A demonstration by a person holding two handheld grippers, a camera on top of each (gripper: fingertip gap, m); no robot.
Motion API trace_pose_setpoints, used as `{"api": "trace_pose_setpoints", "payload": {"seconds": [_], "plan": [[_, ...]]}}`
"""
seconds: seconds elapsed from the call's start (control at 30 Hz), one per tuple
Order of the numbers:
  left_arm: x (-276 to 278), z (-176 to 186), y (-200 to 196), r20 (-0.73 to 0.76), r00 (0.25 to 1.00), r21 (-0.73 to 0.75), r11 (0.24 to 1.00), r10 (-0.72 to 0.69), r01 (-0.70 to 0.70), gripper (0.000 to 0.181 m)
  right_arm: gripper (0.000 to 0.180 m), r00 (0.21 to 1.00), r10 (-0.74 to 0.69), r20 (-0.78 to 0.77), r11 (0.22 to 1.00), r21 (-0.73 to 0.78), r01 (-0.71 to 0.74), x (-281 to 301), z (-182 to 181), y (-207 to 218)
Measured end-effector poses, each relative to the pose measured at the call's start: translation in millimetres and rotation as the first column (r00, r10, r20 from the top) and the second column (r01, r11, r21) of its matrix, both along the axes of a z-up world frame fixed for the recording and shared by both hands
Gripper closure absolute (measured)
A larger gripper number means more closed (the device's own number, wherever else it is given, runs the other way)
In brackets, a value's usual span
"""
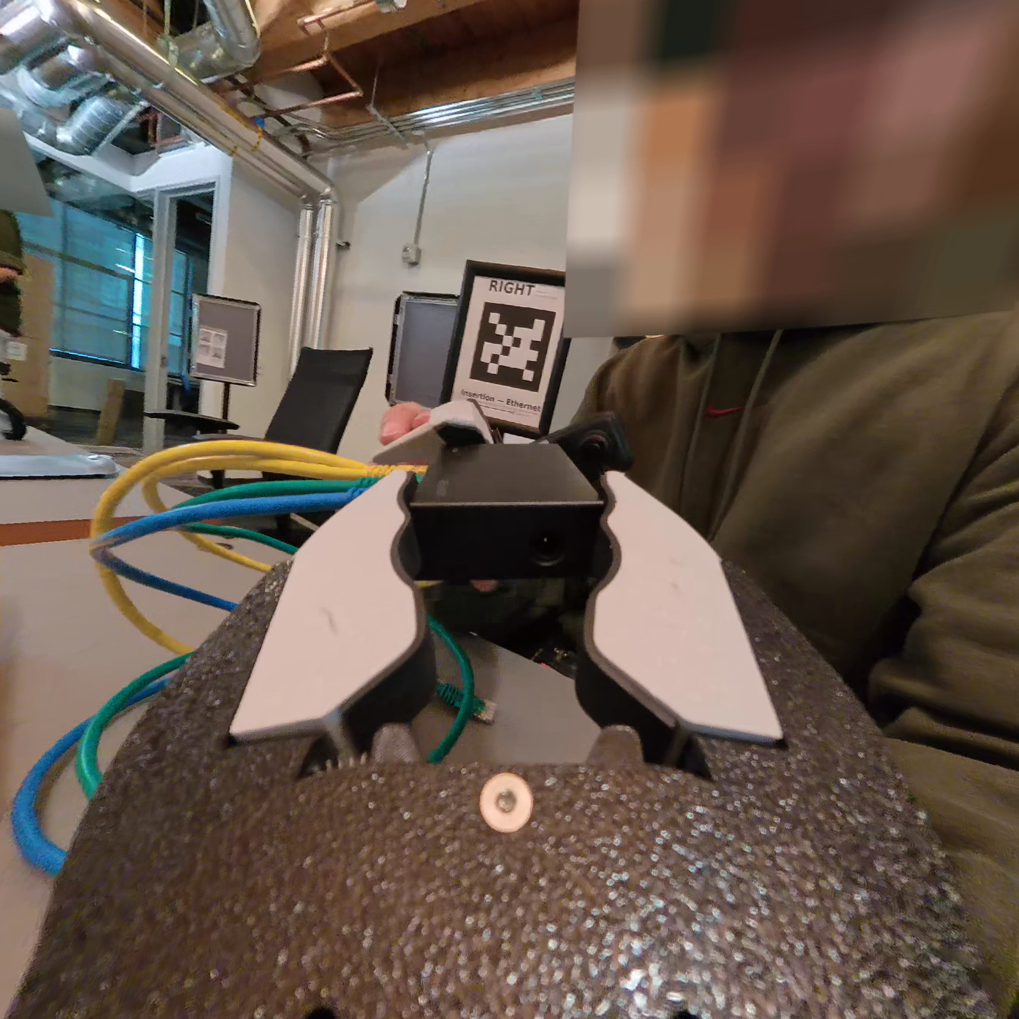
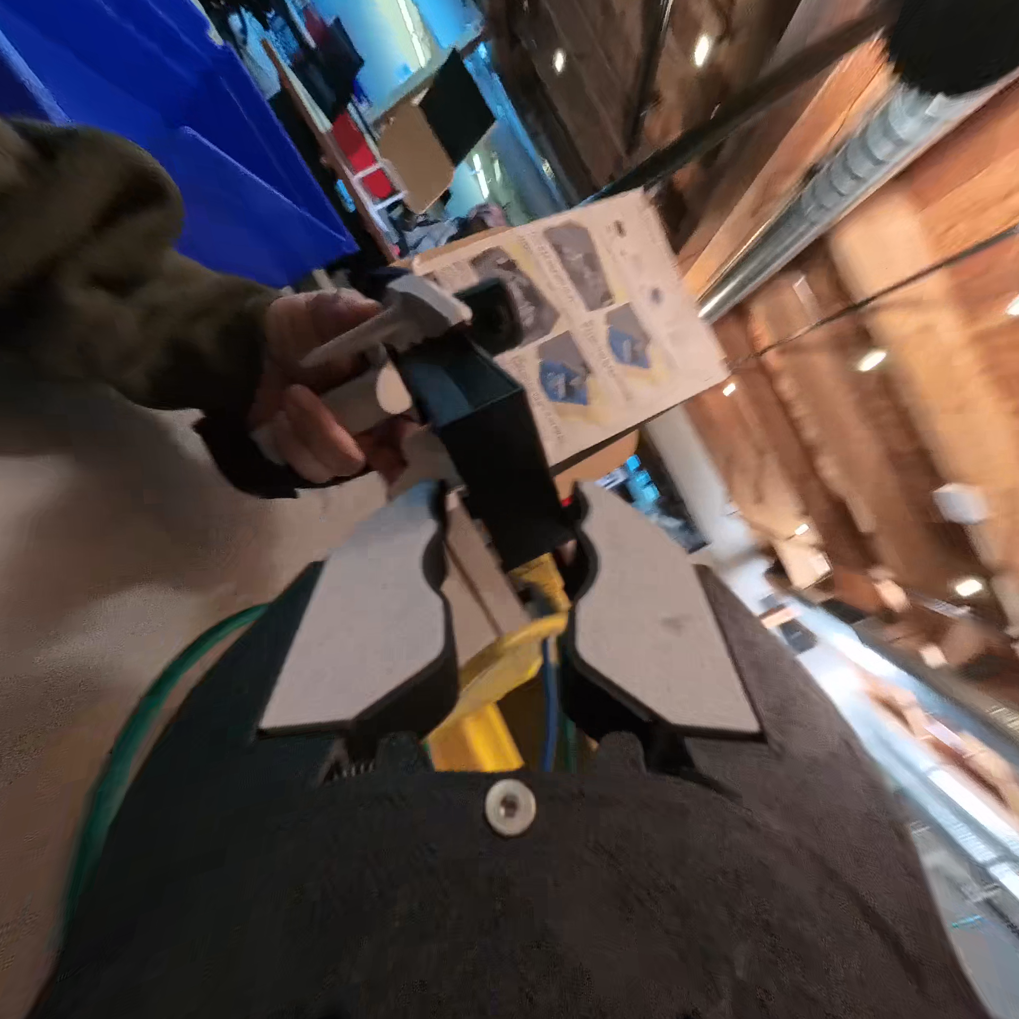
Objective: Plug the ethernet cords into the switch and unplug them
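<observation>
In the left wrist view my left gripper [image 1: 504,496] is shut on the end of the black switch [image 1: 504,529] and holds it above the table [image 1: 55,634]. Yellow [image 1: 220,449], green [image 1: 264,488] and blue [image 1: 220,513] ethernet cords run into the switch's left side. A loose green plug [image 1: 479,711] lies on the table under the fingers. In the blurred right wrist view my right gripper [image 2: 510,496] straddles the other end of the switch [image 2: 485,435]. Its jaws are apart, with a yellow plug [image 2: 537,579] between them. The left gripper [image 2: 408,320] shows beyond, held by a hand.
A person in an olive hoodie [image 1: 827,496] sits close on the right. A framed marker sign [image 1: 510,347] and a black chair [image 1: 320,397] stand behind the table. A blue bin [image 2: 165,138] and a printed sheet [image 2: 595,314] show in the right wrist view.
</observation>
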State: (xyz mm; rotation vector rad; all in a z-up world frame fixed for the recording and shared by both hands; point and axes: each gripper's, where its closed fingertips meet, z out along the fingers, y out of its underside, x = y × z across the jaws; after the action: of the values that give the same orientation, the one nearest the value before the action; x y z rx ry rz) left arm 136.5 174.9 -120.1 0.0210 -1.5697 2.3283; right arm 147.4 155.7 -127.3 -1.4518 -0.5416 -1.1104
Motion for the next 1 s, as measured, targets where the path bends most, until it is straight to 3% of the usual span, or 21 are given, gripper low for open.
{"api": "trace_pose_setpoints", "payload": {"seconds": [0.13, 0.27, 0.37, 0.47, 0.63, 0.73, 0.8, 1.0], "plan": [[-4, 7, -7, -0.024, 0.999, 0.006, 0.999, -0.033, 0.033, 0.12, 0.148, 0.964, -0.011, 0.267, 0.998, -0.064, 0.03, -10, 8, -5], [-7, 14, -13, -0.037, 0.999, 0.022, 1.0, 0.014, -0.013, 0.12, 0.15, 0.945, -0.015, 0.328, 0.996, -0.075, 0.042, -17, 11, -11], [-12, 4, -22, 0.041, 0.997, 0.105, 0.992, 0.067, -0.071, 0.11, 0.153, 0.961, 0.064, 0.27, 0.987, -0.159, -0.021, -19, 10, -14], [-19, -3, -28, 0.011, 1.0, 0.199, 0.98, 0.025, -0.027, 0.102, 0.152, 0.964, 0.152, 0.218, 0.963, -0.253, -0.095, -21, 10, -18], [-25, -13, -34, 0.021, 1.0, 0.3, 0.954, 0.006, -0.012, 0.107, 0.153, 0.93, 0.289, 0.225, 0.89, -0.421, -0.175, -32, 2, -20], [-25, -26, -36, 0.023, 1.0, 0.37, 0.929, 0.006, -0.014, 0.097, 0.153, 0.92, 0.304, 0.248, 0.875, -0.454, -0.167, -32, 1, -19], [-29, -26, -35, 0.036, 0.999, 0.36, 0.933, -0.022, 0.007, 0.105, 0.153, 0.926, 0.304, 0.222, 0.874, -0.451, -0.179, -32, 3, -17], [-31, -33, -39, 0.042, 0.999, 0.432, 0.902, -0.03, 0.009, 0.107, 0.153, 0.932, 0.331, 0.148, 0.849, -0.478, -0.225, -32, -5, -15]]}}
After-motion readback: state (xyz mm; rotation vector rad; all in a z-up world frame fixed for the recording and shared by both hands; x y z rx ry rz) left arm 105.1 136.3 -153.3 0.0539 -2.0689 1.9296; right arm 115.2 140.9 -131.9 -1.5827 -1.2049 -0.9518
